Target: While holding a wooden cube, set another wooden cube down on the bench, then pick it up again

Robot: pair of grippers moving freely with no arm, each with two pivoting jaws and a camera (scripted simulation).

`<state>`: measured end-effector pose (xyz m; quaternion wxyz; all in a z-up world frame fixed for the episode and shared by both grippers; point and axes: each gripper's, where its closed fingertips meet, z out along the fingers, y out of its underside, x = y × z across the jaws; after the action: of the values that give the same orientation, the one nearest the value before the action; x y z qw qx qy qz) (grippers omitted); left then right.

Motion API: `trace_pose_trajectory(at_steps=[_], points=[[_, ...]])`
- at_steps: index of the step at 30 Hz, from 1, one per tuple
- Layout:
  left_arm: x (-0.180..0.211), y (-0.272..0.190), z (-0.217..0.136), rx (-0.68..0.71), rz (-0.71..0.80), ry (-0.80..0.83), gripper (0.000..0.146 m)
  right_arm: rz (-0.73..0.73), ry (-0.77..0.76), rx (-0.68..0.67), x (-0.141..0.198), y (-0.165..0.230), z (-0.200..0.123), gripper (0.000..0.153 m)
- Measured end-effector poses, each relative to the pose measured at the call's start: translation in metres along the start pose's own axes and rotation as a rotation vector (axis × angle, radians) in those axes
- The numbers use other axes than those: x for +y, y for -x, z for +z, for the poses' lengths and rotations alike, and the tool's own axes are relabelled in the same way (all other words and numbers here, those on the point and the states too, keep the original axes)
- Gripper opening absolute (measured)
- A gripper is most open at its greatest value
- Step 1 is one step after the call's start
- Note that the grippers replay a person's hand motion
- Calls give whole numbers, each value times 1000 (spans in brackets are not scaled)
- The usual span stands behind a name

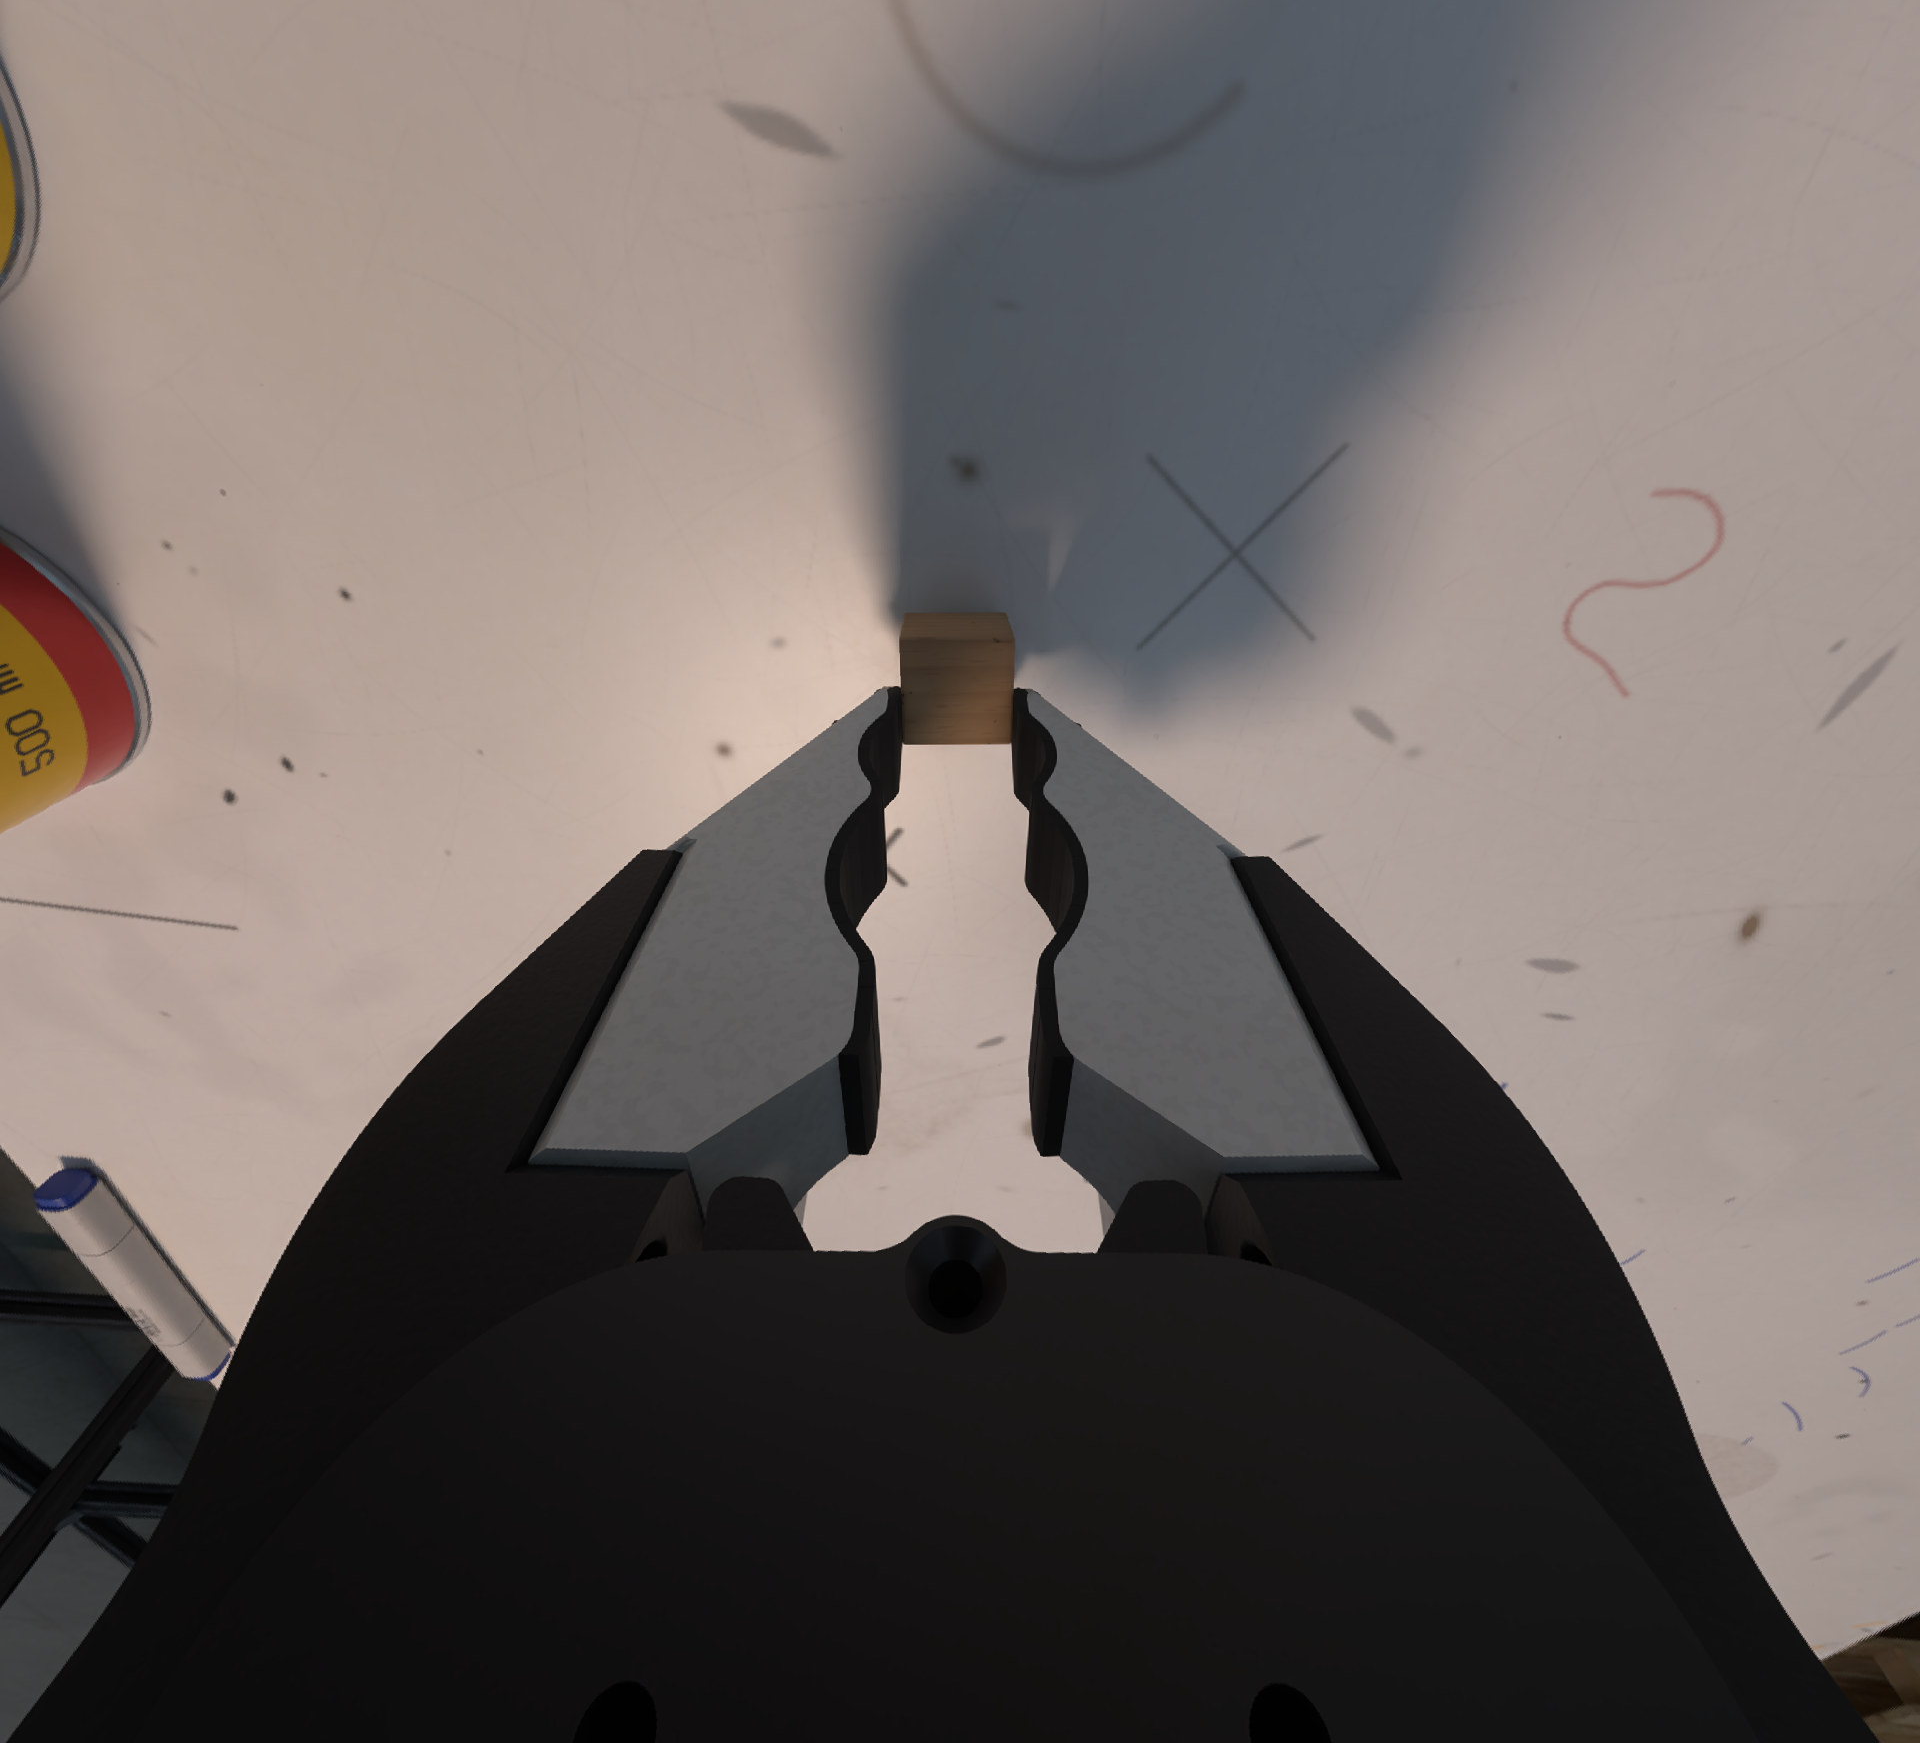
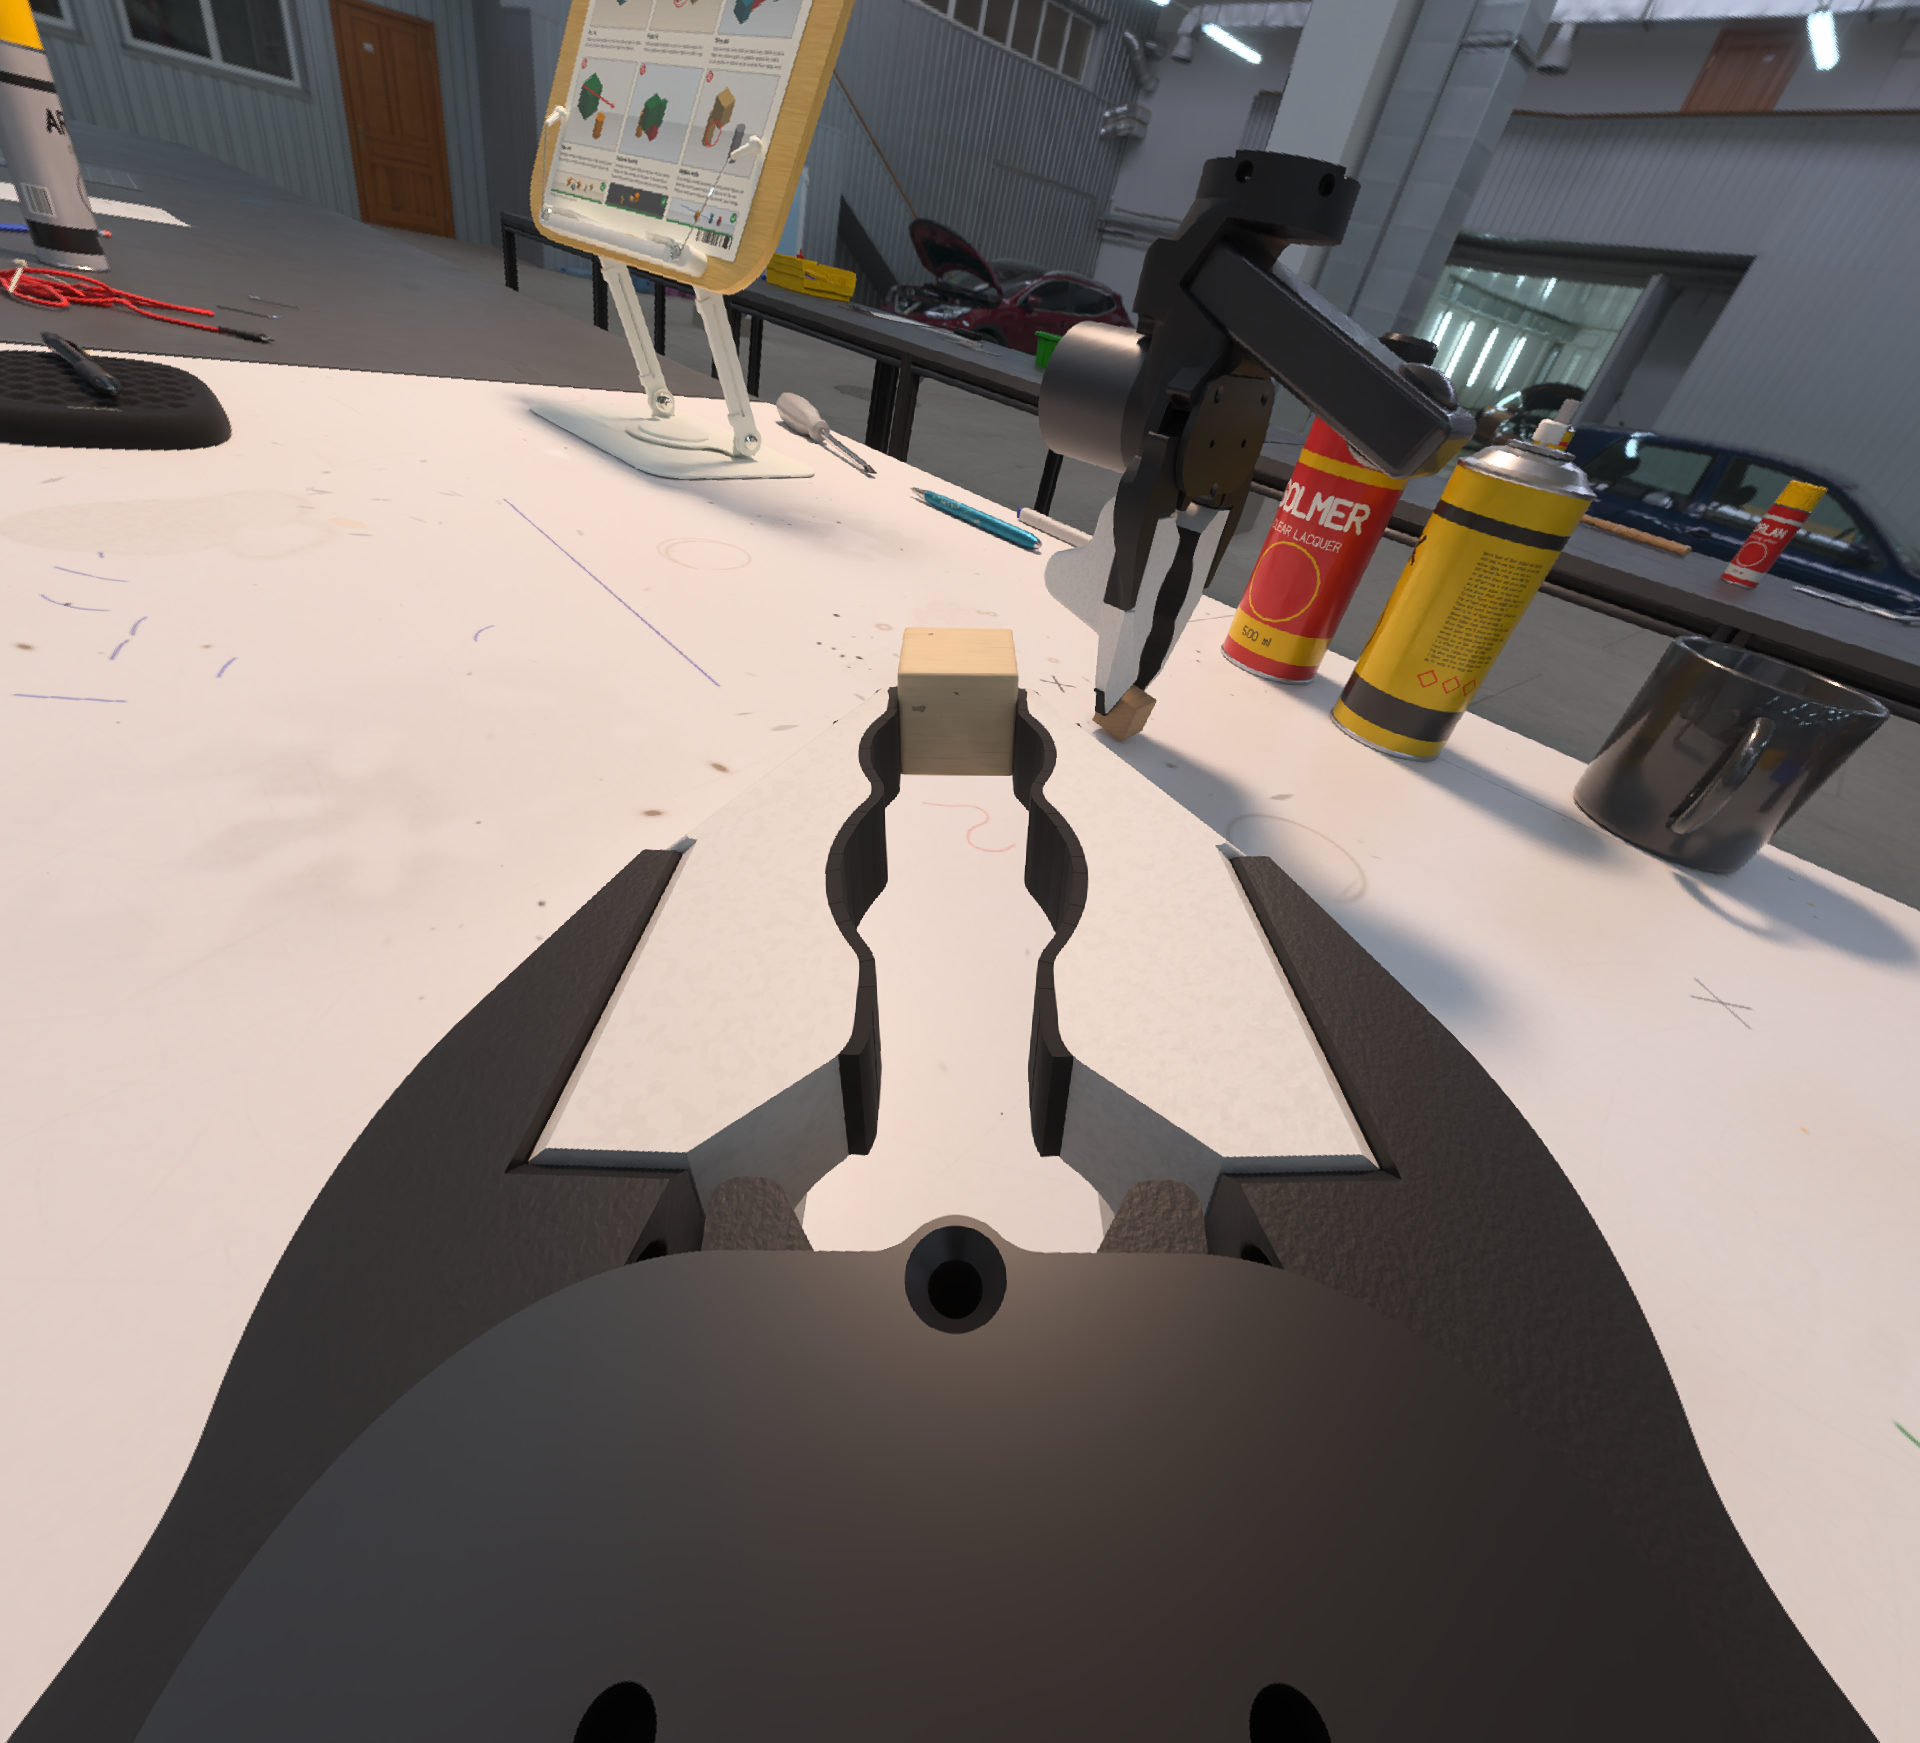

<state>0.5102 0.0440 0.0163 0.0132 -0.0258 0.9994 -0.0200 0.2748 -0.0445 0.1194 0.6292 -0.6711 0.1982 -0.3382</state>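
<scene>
In the left wrist view my left gripper [image 1: 957, 717] points down at the white bench [image 1: 520, 343] and is shut on a small wooden cube [image 1: 956, 680] held at its fingertips. In the right wrist view this left gripper [image 2: 1124, 701] stands upright at the right, and its cube [image 2: 1130, 714] is at the bench surface, slightly tilted. My right gripper [image 2: 956, 717] is shut on a paler wooden cube [image 2: 956, 701], held between the fingertips a little above the bench [image 2: 416, 654], left of the other cube.
A red spray can [image 2: 1309, 550], a yellow spray can [image 2: 1455, 602] and a dark mug [image 2: 1725, 748] stand at the right. An instruction board on a stand [image 2: 696, 83], a screwdriver [image 2: 826, 431] and a teal pen [image 2: 977, 519] lie behind. A black mat [image 2: 104, 405] is at the far left. A marker [image 1: 125, 1267] lies by the bench edge.
</scene>
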Motion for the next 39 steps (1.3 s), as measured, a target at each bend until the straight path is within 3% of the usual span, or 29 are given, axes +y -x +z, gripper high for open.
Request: trace_pose_trajectory(at_steps=[7, 18, 39], points=[[-7, -9, 0, 69, -18, -42, 20, 1, 0, 1, 0, 0, 0, 20], [-2, 4, -4, 73, -132, -79, 20, 7, 0, 4, 0, -1, 0, 20], [1, 7, -4, 67, -187, -83, 20, 28, -2, 8, 0, -4, 0, 20]])
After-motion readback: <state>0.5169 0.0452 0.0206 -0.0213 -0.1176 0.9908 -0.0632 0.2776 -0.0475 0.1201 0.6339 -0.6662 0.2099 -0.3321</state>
